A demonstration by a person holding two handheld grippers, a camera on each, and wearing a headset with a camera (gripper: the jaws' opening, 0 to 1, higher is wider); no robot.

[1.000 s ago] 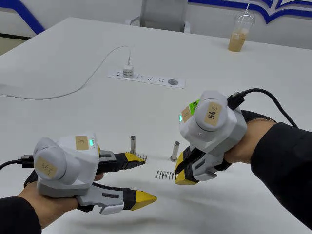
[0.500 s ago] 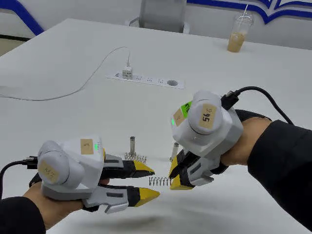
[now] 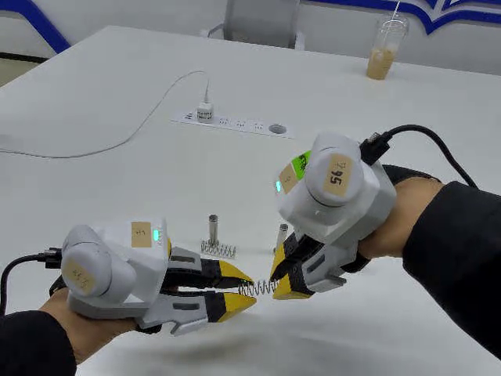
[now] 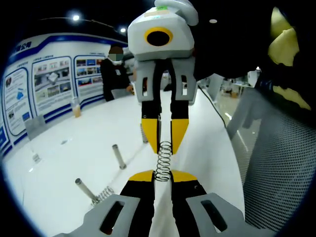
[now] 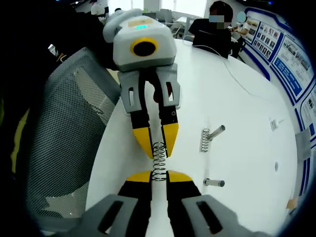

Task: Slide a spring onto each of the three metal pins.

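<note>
A short steel spring [image 3: 257, 287] hangs level above the white table [image 3: 117, 94], gripped at both ends. My right gripper [image 3: 279, 282] is shut on its right end and my left gripper [image 3: 241, 288] is shut on its left end. In the left gripper view the spring [image 4: 163, 160] runs from my own jaws up to the right gripper [image 4: 164, 140]. The right gripper view shows the same spring [image 5: 158, 160] reaching the left gripper [image 5: 159, 145]. Two metal pins [image 3: 213, 229] [image 3: 282, 235] stand just behind, and a second spring [image 3: 218, 250] lies by the left pin.
A white power strip [image 3: 235, 125] with a plug and cable [image 3: 133, 137] lies further back on the table. An iced drink cup [image 3: 383, 53] stands at the far right. A mesh chair [image 5: 64, 123] sits beside the table's near edge.
My left gripper has moved right to the spring's free end and narrowed its jaws onto it. The right gripper has kept hold and shifted slightly left and up.
</note>
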